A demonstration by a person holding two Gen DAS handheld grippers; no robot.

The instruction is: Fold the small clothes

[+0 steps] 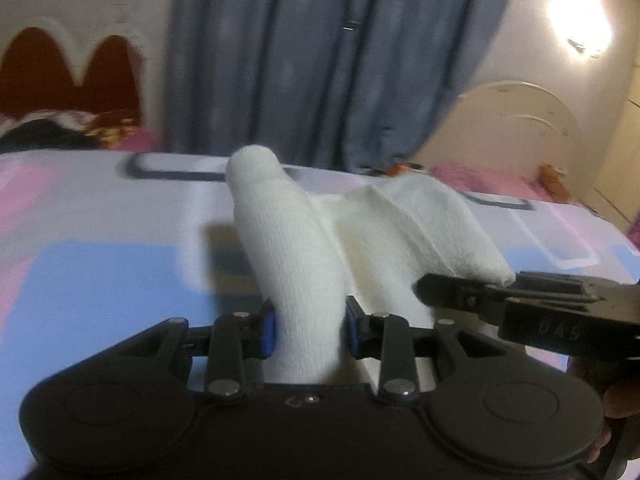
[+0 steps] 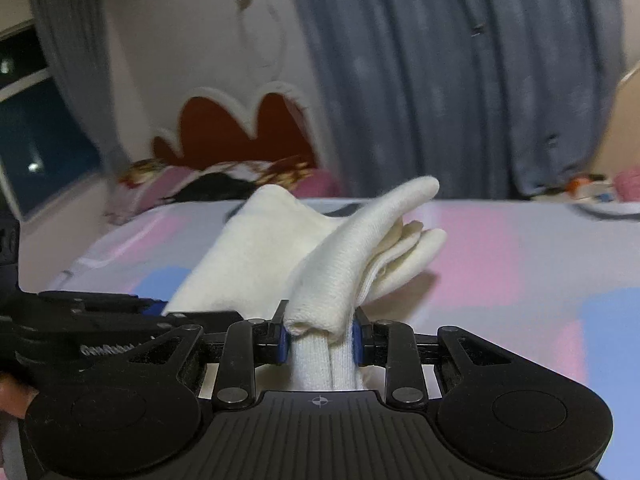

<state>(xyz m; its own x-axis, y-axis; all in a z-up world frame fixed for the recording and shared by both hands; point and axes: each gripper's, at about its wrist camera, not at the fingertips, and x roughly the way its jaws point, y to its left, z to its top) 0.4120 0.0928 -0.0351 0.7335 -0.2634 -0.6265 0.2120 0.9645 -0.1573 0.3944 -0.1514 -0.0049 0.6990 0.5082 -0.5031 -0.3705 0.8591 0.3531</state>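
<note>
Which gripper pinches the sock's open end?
The right gripper: the white sock's open cuff sits between its fingers. The left gripper clamps a closed, tube-like part.

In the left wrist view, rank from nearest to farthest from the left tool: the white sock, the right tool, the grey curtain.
1. white sock: clamped in the left tool.
2. right tool: just to the right, at the sock.
3. grey curtain: far behind the bed.

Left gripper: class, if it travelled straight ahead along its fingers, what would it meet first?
The left gripper already clamps the white sock, which fills its line ahead. Beyond that, probably the patterned bedspread; depth is unclear.
</note>
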